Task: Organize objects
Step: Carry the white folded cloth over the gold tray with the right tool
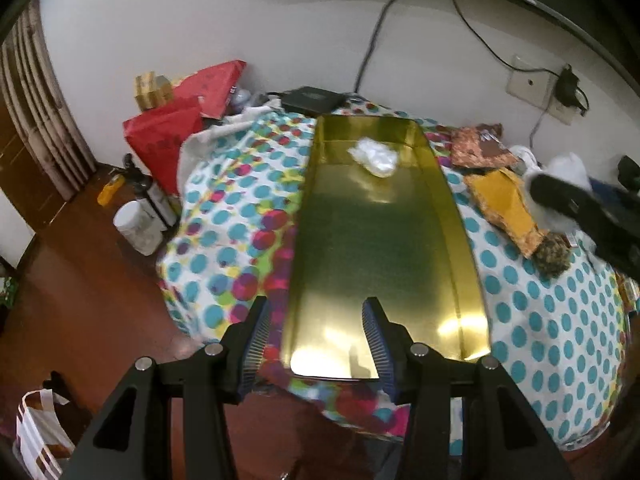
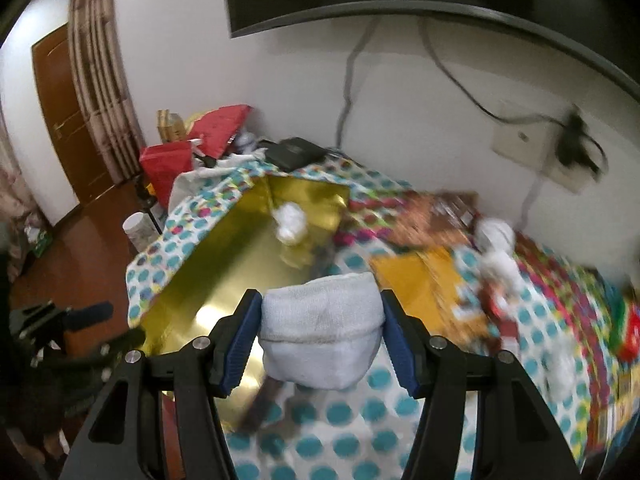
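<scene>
A long gold tray [image 1: 360, 248] [image 2: 224, 280] lies on the dotted tablecloth [image 1: 224, 216] [image 2: 360, 432]. At the tray's far end sits a white crumpled bundle [image 1: 374, 156] [image 2: 290, 222]. My left gripper [image 1: 316, 320] is open over the tray's near left corner, one finger on each side of the tray's left edge and neither pressing on it. My right gripper [image 2: 320, 300] is shut on a rolled white sock [image 2: 320, 332] and holds it above the table, just right of the tray. In the left wrist view that gripper [image 1: 580, 208] shows as a blur at the right edge with the sock [image 1: 560, 168].
Red bags [image 1: 168, 136] and a black box [image 1: 312, 98] crowd the table's far left corner. Patterned and yellow-orange boxes [image 1: 504, 196] and more white bundles [image 2: 496, 236] lie to the tray's right. A white jar [image 1: 136, 224] and a bottle stand on the floor.
</scene>
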### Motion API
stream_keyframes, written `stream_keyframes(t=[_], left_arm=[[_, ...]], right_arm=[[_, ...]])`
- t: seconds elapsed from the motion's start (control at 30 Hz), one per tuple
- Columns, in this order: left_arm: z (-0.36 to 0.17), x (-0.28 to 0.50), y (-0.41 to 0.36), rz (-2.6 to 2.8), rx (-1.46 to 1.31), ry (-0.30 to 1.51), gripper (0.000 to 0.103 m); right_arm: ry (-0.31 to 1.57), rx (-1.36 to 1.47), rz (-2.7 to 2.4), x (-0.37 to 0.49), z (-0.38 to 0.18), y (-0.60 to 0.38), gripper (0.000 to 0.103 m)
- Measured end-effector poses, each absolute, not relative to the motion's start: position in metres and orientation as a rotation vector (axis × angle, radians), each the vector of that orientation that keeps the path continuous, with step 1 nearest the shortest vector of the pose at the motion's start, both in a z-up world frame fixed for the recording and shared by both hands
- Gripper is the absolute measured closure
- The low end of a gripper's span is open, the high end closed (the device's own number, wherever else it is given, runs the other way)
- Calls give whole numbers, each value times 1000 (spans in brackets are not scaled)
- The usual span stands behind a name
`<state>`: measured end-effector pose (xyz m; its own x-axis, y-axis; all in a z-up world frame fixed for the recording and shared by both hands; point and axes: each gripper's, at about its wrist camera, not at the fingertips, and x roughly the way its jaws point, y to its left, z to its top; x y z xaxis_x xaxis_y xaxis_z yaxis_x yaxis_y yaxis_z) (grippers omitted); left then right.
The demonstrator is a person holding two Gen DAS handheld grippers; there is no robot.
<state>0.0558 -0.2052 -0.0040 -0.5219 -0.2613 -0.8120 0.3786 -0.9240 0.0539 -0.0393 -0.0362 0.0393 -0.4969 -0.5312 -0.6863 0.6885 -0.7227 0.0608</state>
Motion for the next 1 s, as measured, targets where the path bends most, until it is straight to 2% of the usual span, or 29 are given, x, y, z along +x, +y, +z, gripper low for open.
stream_keyframes(t=[0.23,0.37,0.63,1.0], left_arm=[[-3,67,-248,-2387,1241,234,55],[-10,70,-264,-2337,1245,238,55],[-21,67,-278,-2299,1278,240,55],[-27,60,-281,-2278,1298,215,55]], right_arm=[[344,958,-2118,-64,31,-123,46],[377,1087,-2059,-87,7,-165,46],[521,1222,-2036,-113,-30,-207,46],[555,1299,-2026,-130,-54,-226,46]])
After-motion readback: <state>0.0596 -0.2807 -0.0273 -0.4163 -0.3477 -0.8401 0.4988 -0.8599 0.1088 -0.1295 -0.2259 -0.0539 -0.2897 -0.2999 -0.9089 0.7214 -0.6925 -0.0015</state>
